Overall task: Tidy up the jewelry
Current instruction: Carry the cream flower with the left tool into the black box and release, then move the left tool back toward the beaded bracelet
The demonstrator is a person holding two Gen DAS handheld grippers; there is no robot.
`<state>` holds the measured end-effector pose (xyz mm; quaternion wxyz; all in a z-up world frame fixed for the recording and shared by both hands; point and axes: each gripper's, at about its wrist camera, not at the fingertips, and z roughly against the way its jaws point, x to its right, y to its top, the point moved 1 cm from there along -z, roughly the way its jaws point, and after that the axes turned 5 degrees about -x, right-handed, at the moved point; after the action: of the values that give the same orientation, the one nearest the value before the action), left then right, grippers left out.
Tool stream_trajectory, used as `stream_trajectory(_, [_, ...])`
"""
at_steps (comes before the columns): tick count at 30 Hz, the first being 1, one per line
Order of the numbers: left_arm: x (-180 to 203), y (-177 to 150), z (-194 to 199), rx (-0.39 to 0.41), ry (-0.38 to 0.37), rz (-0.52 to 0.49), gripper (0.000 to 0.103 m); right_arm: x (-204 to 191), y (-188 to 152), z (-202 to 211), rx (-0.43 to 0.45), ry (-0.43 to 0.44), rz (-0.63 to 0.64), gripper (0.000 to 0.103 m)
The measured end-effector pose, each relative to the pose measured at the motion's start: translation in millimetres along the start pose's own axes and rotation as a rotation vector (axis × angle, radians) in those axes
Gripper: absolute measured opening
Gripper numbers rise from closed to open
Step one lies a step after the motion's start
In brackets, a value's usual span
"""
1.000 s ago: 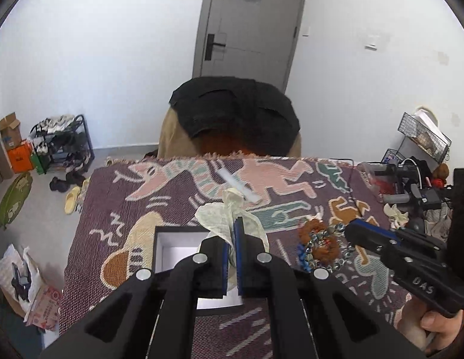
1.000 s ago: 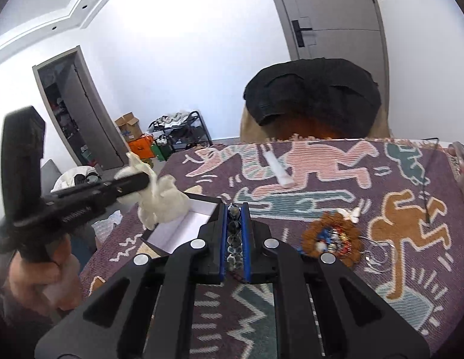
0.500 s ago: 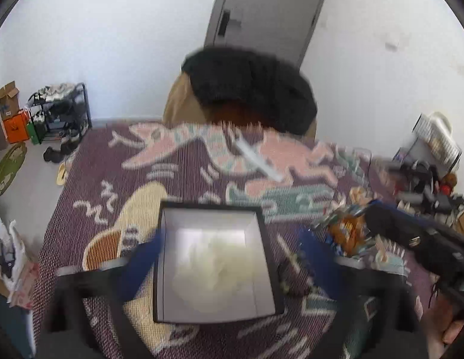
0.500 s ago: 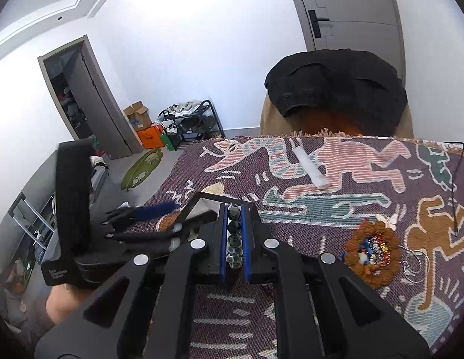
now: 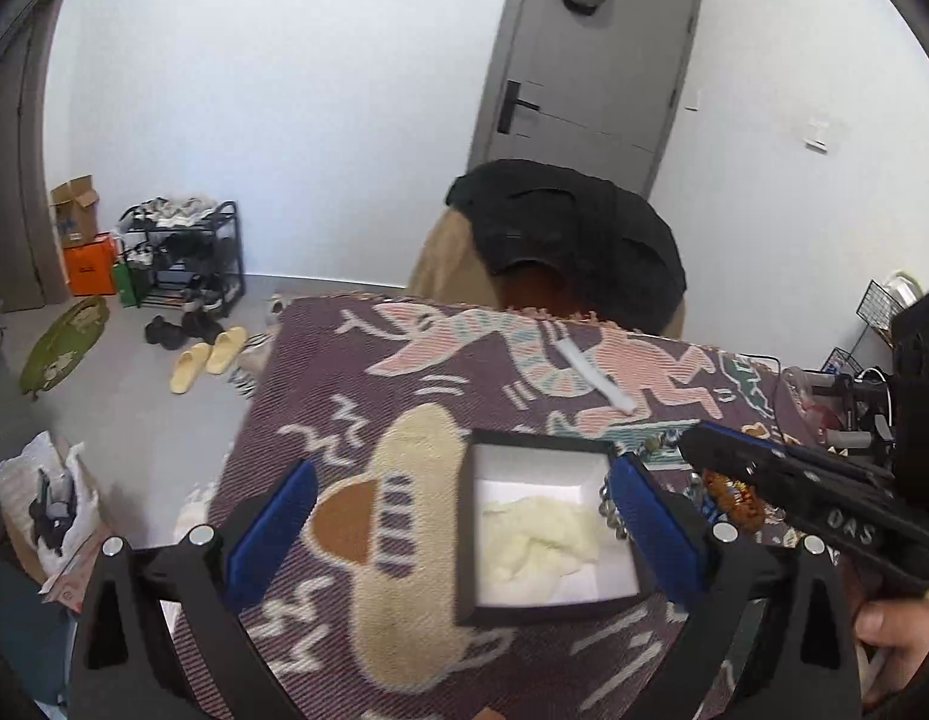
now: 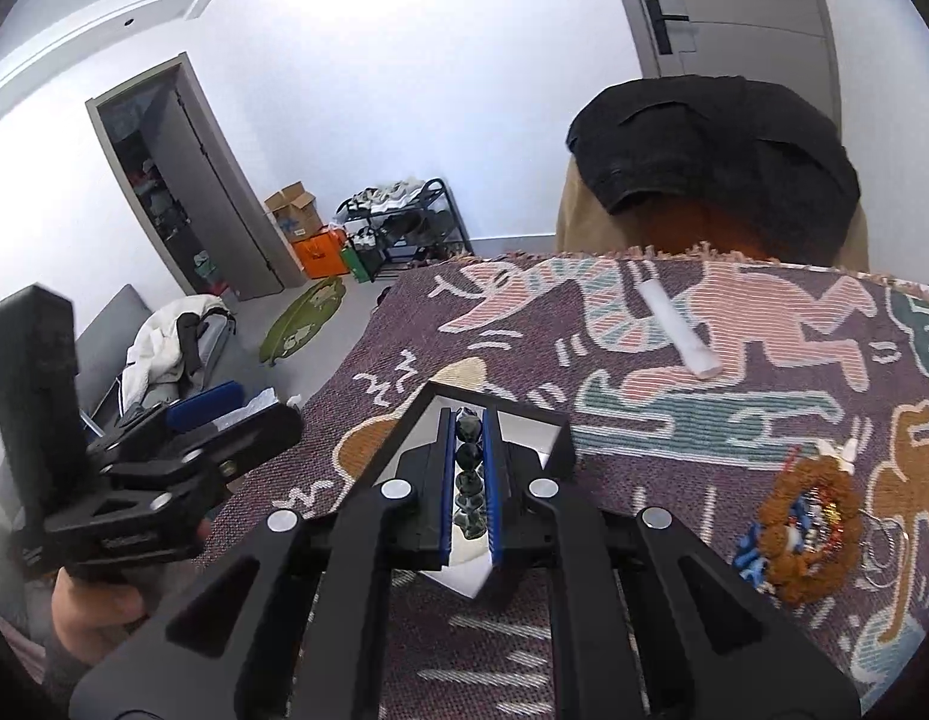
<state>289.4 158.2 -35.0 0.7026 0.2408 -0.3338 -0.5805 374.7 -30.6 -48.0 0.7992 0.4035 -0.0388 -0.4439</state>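
A black box (image 5: 467, 540) with a white inside sits on the patterned cloth. A cream cloth pouch (image 5: 539, 537) lies in it. My left gripper (image 5: 464, 516) is open and empty, its blue pads on either side of the box. My right gripper (image 6: 469, 468) is shut on a string of dark beads (image 6: 467, 462) and holds it over the box (image 6: 548, 432). In the left wrist view the beads (image 5: 611, 510) hang at the box's right edge. More jewelry lies on a brown round mat (image 6: 806, 531) at the right.
A white tube (image 6: 680, 330) lies on the cloth further back. A chair with a black garment (image 5: 566, 240) stands behind the table. The table's left edge (image 5: 248, 408) drops to the floor, with slippers and a shoe rack (image 5: 182, 258). Wire baskets and clutter (image 5: 854, 384) are at the right.
My left gripper let the cream pouch go into the box, opened wide and moved left. My right gripper moved left with the beads to over the box.
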Motion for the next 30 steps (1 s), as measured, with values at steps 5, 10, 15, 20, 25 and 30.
stream_trajectory(5, [-14.8, -12.1, 19.8, 0.022, 0.023, 0.004, 0.095, -7.5, 1.7, -18.3, -0.040, 0.019, 0.008, 0.010])
stream_trajectory(10, [-23.1, -22.2, 28.1, -0.026, 0.045, 0.003, 0.095, -4.3, 3.3, -36.2, -0.084, 0.019, -0.009, 0.015])
stream_trajectory(15, [-19.6, -28.6, 30.7, -0.049, 0.047, -0.017, 0.095, 5.7, 0.5, -25.5, -0.085, 0.004, -0.063, 0.099])
stream_trajectory(20, [-10.0, -28.8, 34.8, -0.056, 0.026, -0.023, 0.095, 13.9, -9.3, 10.6, -0.017, -0.077, -0.054, 0.099])
stream_trajectory(25, [7.9, -29.4, 47.0, -0.027, -0.011, -0.034, 0.095, 25.9, -28.7, 44.0, 0.012, -0.132, -0.065, 0.099])
stream_trajectory(30, [25.4, -36.1, 56.5, 0.006, -0.060, -0.039, 0.095, 38.9, -54.9, 77.4, 0.058, -0.202, -0.068, 0.099])
